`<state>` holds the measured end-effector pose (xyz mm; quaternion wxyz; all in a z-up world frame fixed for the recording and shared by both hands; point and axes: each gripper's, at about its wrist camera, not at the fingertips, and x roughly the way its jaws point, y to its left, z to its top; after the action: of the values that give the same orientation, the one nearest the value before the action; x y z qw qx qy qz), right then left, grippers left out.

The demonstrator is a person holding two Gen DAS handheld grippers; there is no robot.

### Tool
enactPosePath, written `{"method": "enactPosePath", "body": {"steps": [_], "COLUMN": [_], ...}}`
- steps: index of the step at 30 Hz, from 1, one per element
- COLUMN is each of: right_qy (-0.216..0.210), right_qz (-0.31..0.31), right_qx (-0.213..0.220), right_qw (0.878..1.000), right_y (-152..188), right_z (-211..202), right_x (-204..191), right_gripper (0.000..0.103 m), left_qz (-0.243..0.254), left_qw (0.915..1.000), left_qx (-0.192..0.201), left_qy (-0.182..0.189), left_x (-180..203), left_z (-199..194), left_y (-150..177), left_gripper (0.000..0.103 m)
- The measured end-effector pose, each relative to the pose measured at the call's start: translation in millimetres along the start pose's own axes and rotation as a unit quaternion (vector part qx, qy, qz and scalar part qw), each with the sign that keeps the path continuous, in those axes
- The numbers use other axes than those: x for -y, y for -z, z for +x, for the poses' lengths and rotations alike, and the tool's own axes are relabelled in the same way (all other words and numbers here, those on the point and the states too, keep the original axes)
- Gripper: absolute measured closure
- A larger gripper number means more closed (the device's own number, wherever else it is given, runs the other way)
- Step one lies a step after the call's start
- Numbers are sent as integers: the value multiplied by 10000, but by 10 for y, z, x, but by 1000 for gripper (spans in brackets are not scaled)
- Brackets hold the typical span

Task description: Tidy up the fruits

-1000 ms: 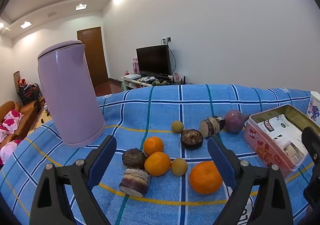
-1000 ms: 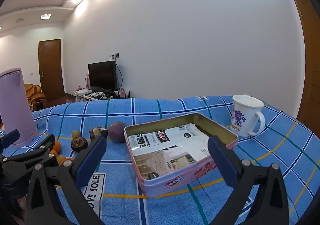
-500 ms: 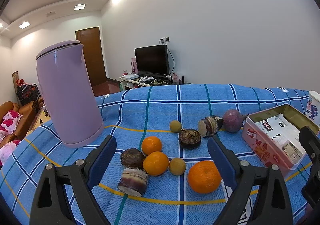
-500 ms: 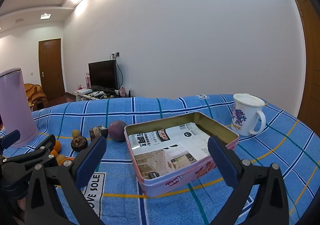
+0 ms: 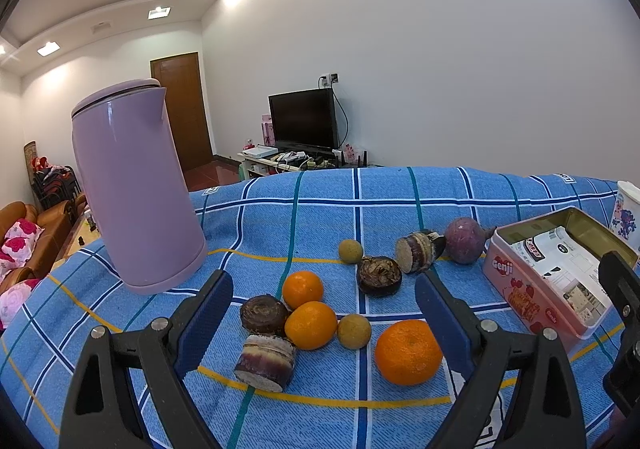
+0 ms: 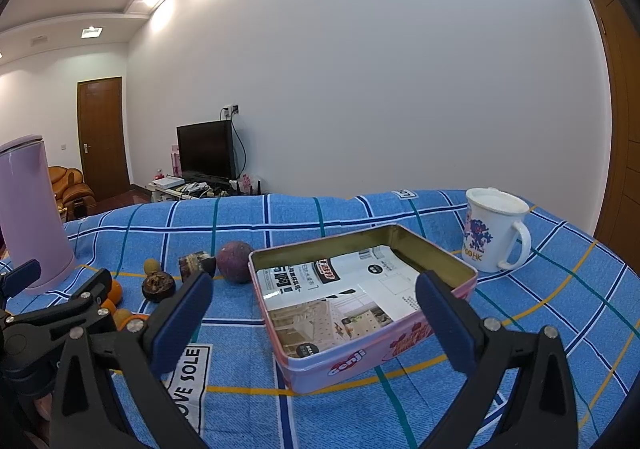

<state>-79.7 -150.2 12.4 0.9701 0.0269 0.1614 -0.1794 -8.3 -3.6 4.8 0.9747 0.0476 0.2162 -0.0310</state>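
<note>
Between the wide-open left gripper (image 5: 324, 313) pads sits a loose fruit pile, the big orange (image 5: 408, 352) nearest right. Looks firm but rolly, so I'd pinch across its middle. Right gripper (image 6: 314, 303) gapes empty over the tin (image 6: 460, 269).

Hand-held gripper (image 6: 314, 313) gapes over pink tin (image 6: 384, 345).

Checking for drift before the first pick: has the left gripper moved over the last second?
Yes, slightly. In the left wrist view the purple kettle and the large orange have slid a little leftward in frame, so the left gripper has shifted or turned slightly right.
</note>
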Motion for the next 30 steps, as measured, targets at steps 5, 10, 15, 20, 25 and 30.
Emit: {"method": "enactPosePath", "body": {"steps": [5, 10, 15, 20, 25, 30], "right_qy": [-19, -59, -58, -61, -80, -146], "right_qz": [-17, -90, -67, -57, -78, -124], "right_qx": [-10, -185, -214, -240, -264, -318], "right_qw": [10000, 9998, 9997, 9997, 9996, 9993], "right_y": [-9, -11, -5, 0, 9, 11], "right_z": [-9, 23, 38, 53, 62, 79], "right_x": [-8, -42, -46, -47, -45, -70], "right_gripper": [0, 0, 0, 0, 0, 0], "left_qz": [-3, -24, -43, -123, -242, -127], "left_qw": [10000, 10000, 10000, 9999, 9995, 9997], "left_qx": [1, -2, -16, -45, -149, -195], "left_qy": [2, 0, 28, 57, 115, 80], "left_x": [-4, 1, -2, -39, -106, -154], "left_z": [-1, 0, 4, -2, 28, 63], "left_y": [1, 4, 8, 18, 20, 12], "left_gripper": [10, 10, 10, 10, 10, 10]}}
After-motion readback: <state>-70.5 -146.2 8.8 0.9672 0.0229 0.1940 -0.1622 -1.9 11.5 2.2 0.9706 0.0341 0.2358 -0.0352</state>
